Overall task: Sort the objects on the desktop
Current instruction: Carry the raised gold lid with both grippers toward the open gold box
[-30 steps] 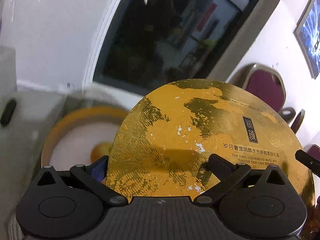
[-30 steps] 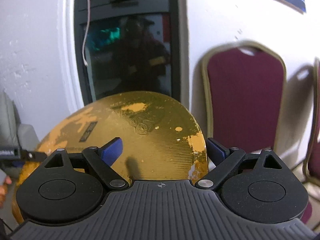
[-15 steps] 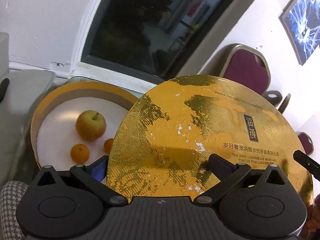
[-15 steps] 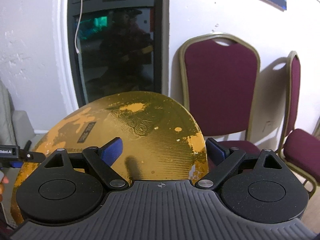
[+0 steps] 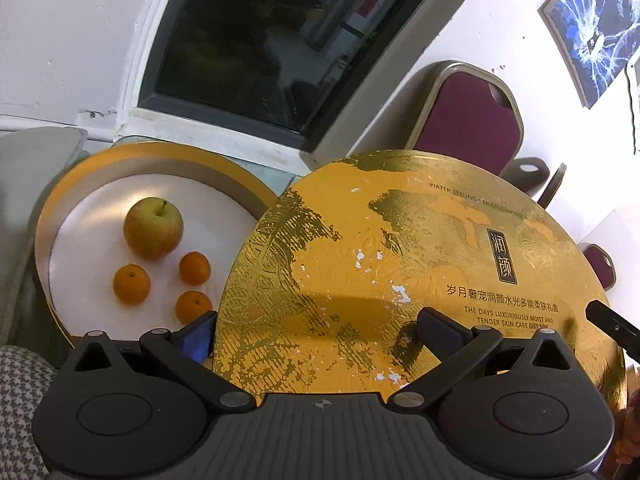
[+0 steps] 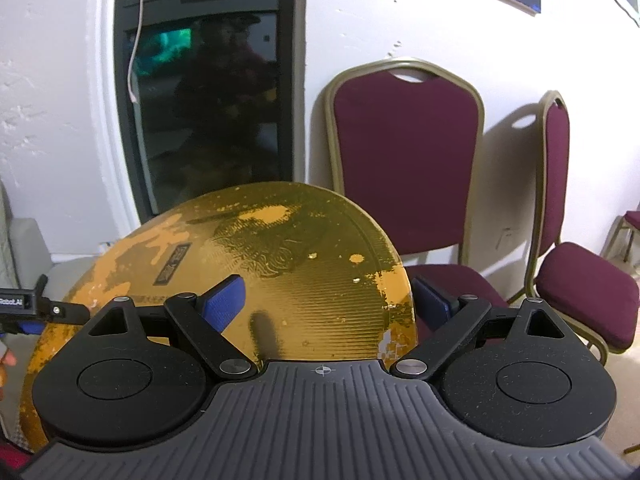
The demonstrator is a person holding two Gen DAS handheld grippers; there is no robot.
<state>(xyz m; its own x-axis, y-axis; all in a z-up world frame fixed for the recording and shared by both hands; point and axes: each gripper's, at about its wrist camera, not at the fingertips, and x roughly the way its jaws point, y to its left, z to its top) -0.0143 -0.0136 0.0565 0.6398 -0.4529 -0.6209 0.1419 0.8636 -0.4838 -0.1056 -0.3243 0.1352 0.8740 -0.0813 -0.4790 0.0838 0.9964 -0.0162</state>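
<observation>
Round gold lid (image 5: 400, 264) of a gift box, held off the surface and tilted, its printed face toward the left wrist camera. The face is metallic gold with darker, etched feather-like patterns, small white chips where the finish has flaked, a dark vertical label bearing two Chinese characters, a line of Chinese text, and the English words "THE DAYS LUXURIOUSLY MOIST AND TENDER SKIN CARE GIFT BOX". In the right wrist view the same lid (image 6: 248, 264) shows fine ribbed embossing and orange patches.

The left gripper (image 5: 316, 332) clamps the lid's near edge: one blue pad lies behind the rim and the other finger (image 5: 444, 332) presses on the printed face. The right gripper (image 6: 328, 304) grips the lid's opposite edge in the same way, with one blue pad (image 6: 224, 300) on the face and the other just past the rim; its jaws stand wide, spanning the lid's edge.

Left of and below the lid lies the box's open round base (image 5: 72, 200), gold-rimmed with a white floor. It holds an apple (image 5: 153, 227) and three small oranges (image 5: 131, 284) set near one another.

Background: a white wall, a dark window (image 5: 280, 40), maroon padded chairs (image 6: 404, 160) with gold frames, and a blue framed picture (image 5: 592, 28).
</observation>
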